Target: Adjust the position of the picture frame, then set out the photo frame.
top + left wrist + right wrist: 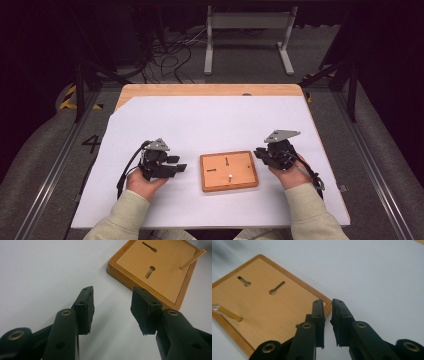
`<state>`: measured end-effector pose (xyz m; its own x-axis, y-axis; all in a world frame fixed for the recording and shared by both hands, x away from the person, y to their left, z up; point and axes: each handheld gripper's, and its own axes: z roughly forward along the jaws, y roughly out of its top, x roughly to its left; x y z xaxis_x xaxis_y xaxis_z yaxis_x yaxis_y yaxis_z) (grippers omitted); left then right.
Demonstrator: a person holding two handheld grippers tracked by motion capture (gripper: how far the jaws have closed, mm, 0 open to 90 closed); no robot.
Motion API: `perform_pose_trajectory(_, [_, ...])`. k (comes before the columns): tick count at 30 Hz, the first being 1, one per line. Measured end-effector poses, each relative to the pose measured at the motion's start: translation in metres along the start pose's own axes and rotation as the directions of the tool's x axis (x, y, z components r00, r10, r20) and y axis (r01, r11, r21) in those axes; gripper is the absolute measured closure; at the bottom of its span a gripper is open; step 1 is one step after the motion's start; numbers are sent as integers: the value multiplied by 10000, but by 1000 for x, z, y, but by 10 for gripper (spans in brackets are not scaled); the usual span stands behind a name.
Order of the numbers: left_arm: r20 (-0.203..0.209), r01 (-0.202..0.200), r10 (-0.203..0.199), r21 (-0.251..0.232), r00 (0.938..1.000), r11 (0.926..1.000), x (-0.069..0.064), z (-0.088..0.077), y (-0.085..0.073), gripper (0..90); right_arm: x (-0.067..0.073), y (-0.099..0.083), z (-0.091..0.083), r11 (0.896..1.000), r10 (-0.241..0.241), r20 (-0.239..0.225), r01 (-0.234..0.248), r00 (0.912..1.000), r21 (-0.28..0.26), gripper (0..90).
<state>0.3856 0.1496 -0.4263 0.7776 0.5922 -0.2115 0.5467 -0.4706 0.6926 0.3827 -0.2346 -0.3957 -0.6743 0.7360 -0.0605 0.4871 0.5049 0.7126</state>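
Note:
A square wooden board (229, 171) lies on the white sheet between my two hands. It has two keyhole slots (226, 161) and one thin upright peg (229, 176). My left gripper (177, 164) rests left of the board, pointing at it. In the left gripper view it (112, 302) is open with only bare sheet between the fingers, and the board (160, 267) and peg (193, 258) lie beyond. My right gripper (259, 152) sits at the board's right edge. In the right gripper view it (327, 307) hovers over the board's corner (262, 312) with a narrow gap, holding nothing.
The white sheet (210, 120) covers most of a wooden table (210, 90), whose far edge shows bare wood. Behind the table stand a metal frame (248, 35) and loose cables (170, 55) on the floor. Rails run along both sides of the table.

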Motion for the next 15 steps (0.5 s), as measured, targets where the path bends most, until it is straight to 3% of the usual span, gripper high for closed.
perform_pose_trajectory(5, [122, -8, 7, 136, 9999, 9999, -3, 2, 3, 521, 9, 4, -11, 9982, -549, -473, 536, 9974, -279, 748])
perform_pose_trajectory(6, [123, -140, 138, 175, 9998, 9997, -3, 3, 4, 517, 13, 5, -15, 9967, -765, -622, 746, 9951, -328, 734])
perform_pose_trajectory(15, [289, -48, 39, 283, 9996, 9996, -4, 5, 7, 491, 29, 12, -28, 9902, -1363, -1607, 1294, 9775, -529, 589])
